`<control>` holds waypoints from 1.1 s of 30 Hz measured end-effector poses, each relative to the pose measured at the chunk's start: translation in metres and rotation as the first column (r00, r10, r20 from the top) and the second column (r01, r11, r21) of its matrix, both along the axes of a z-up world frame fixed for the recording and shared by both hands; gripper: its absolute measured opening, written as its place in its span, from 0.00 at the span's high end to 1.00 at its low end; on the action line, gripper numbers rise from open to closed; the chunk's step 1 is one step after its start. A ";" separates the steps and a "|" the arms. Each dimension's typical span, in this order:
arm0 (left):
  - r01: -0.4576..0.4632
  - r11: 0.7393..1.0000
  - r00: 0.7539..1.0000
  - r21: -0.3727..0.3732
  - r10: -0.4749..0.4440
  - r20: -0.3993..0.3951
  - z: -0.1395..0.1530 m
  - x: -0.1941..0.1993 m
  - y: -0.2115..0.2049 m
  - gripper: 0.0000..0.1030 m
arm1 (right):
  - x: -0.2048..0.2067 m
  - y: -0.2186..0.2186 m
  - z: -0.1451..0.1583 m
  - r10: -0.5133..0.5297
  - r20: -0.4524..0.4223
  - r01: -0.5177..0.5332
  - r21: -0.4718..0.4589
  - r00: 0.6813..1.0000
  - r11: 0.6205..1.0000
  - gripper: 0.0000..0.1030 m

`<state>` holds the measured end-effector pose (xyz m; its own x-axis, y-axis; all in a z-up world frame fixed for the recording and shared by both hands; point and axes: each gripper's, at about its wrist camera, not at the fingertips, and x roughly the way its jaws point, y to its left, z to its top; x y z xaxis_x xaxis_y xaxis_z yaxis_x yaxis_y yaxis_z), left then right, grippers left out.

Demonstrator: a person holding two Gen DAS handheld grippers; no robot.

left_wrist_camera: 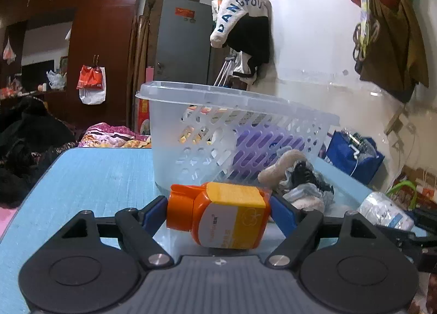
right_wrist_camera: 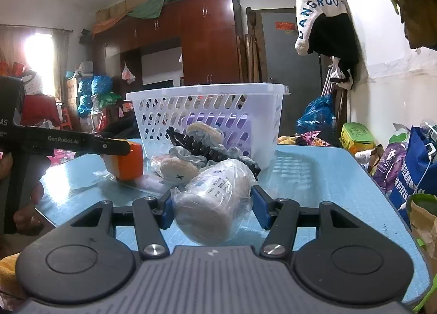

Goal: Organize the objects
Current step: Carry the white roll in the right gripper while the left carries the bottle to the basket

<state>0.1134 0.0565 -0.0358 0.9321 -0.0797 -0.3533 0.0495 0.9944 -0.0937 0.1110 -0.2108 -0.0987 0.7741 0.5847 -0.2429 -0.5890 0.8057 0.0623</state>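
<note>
My left gripper (left_wrist_camera: pixel 218 210) is shut on an orange bottle (left_wrist_camera: pixel 226 218) with a yellow label, lying sideways between the blue pads, low over the blue table (left_wrist_camera: pixel 90 177). The bottle and left gripper also show in the right wrist view (right_wrist_camera: pixel 128 161). My right gripper (right_wrist_camera: pixel 213 204) is shut on a plastic-wrapped white roll (right_wrist_camera: pixel 215 199), which also shows in the left wrist view (left_wrist_camera: pixel 385 210). A white perforated basket (left_wrist_camera: pixel 218 133) stands just behind, holding a purple item (left_wrist_camera: pixel 262 147); it shows in the right wrist view too (right_wrist_camera: pixel 207 117).
A pile of bagged puffs and a black hair clip (right_wrist_camera: pixel 196 150) lies between the grippers and the basket. Bags (right_wrist_camera: pixel 415 166) crowd the table's right edge. Wardrobes (right_wrist_camera: pixel 207 40), a grey door and hanging clothes stand behind.
</note>
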 end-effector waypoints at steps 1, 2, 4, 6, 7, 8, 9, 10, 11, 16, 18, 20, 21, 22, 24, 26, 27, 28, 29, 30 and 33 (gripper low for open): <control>-0.004 1.000 1.000 0.005 0.004 0.003 -0.001 0.000 -0.002 0.19 | 0.000 0.000 -0.001 0.001 -0.002 -0.001 -0.001 1.000 1.000 0.42; -0.006 1.000 1.000 0.013 0.006 0.007 -0.001 0.000 -0.003 0.18 | 0.001 0.000 -0.001 0.001 -0.005 -0.001 -0.001 1.000 1.000 0.42; -0.004 0.999 1.000 0.040 0.004 0.003 -0.002 0.001 -0.008 0.19 | 0.001 0.000 -0.002 0.001 -0.007 -0.001 0.000 1.000 1.000 0.42; -0.003 0.999 1.000 0.051 0.004 -0.015 -0.005 0.004 -0.010 0.20 | 0.001 -0.001 -0.001 -0.001 -0.006 0.001 0.001 1.000 1.000 0.42; -0.006 0.999 1.000 0.044 0.006 -0.004 -0.005 0.002 -0.010 0.20 | 0.001 -0.001 -0.001 -0.001 -0.006 0.001 0.000 1.000 1.000 0.42; -0.003 0.999 1.000 0.035 0.003 0.002 -0.004 0.001 -0.009 0.20 | 0.000 -0.002 -0.001 -0.002 -0.004 0.002 0.001 1.000 1.000 0.42; 0.005 1.000 1.000 0.023 -0.005 0.002 -0.004 0.002 -0.008 0.20 | -0.001 -0.002 0.000 -0.003 0.000 0.003 0.001 1.000 1.000 0.42; 0.011 1.000 1.000 0.007 -0.011 0.005 -0.004 0.002 -0.007 0.20 | -0.001 -0.002 0.000 -0.003 0.003 0.003 0.001 1.000 1.000 0.42; 0.010 1.000 1.000 -0.004 -0.010 0.009 -0.005 0.001 -0.005 0.20 | -0.002 -0.002 0.000 -0.004 0.005 0.004 0.001 1.000 1.000 0.42; 0.018 0.999 0.998 -0.049 -0.015 0.064 0.000 -0.006 0.002 0.20 | -0.002 -0.004 0.004 -0.011 0.015 0.011 0.006 1.000 1.000 0.43; 0.018 0.998 0.996 -0.059 -0.012 0.090 0.004 -0.011 0.005 0.20 | -0.001 -0.007 0.006 -0.009 0.015 0.009 0.016 1.000 1.000 0.43; 0.022 0.998 0.993 -0.062 -0.015 0.118 0.009 -0.016 0.007 0.20 | 0.000 -0.008 0.009 -0.011 0.020 0.011 0.022 1.000 1.000 0.43; 0.024 0.998 0.992 -0.065 -0.015 0.126 0.011 -0.018 0.008 0.20 | 0.000 -0.009 0.011 -0.013 0.025 0.012 0.023 1.000 1.000 0.43; 0.028 0.997 0.990 -0.072 -0.018 0.136 0.014 -0.021 0.009 0.20 | 0.001 -0.010 0.013 -0.011 0.027 0.010 0.026 1.000 1.000 0.43; 0.041 0.996 0.988 -0.078 -0.029 0.151 0.020 -0.023 0.009 0.20 | 0.002 -0.012 0.020 -0.001 0.032 0.000 0.038 0.999 0.999 0.43; 0.049 0.996 0.986 -0.080 -0.035 0.166 0.026 -0.025 0.009 0.20 | 0.002 -0.013 0.027 0.001 0.052 -0.003 0.041 0.999 0.999 0.43; 0.055 0.995 0.984 -0.082 -0.040 0.174 0.031 -0.026 0.009 0.20 | 0.002 -0.013 0.031 0.001 0.066 -0.004 0.040 0.998 0.999 0.43; 0.060 0.995 0.983 -0.083 -0.045 0.181 0.034 -0.026 0.009 0.20 | 0.003 -0.012 0.036 0.004 0.076 -0.007 0.037 0.997 0.999 0.43; 0.065 0.995 0.981 -0.082 -0.049 0.186 0.038 -0.026 0.008 0.20 | 0.003 -0.011 0.041 0.008 0.084 -0.011 0.037 0.996 0.999 0.43; 0.070 0.994 0.980 -0.079 -0.053 0.193 0.043 -0.025 0.008 0.20 | 0.005 -0.011 0.048 0.014 0.091 -0.017 0.039 0.996 0.999 0.43; 0.092 0.992 0.976 -0.088 -0.072 0.205 0.058 -0.019 0.008 0.20 | 0.013 -0.005 0.067 0.028 0.107 -0.032 0.032 0.994 0.999 0.43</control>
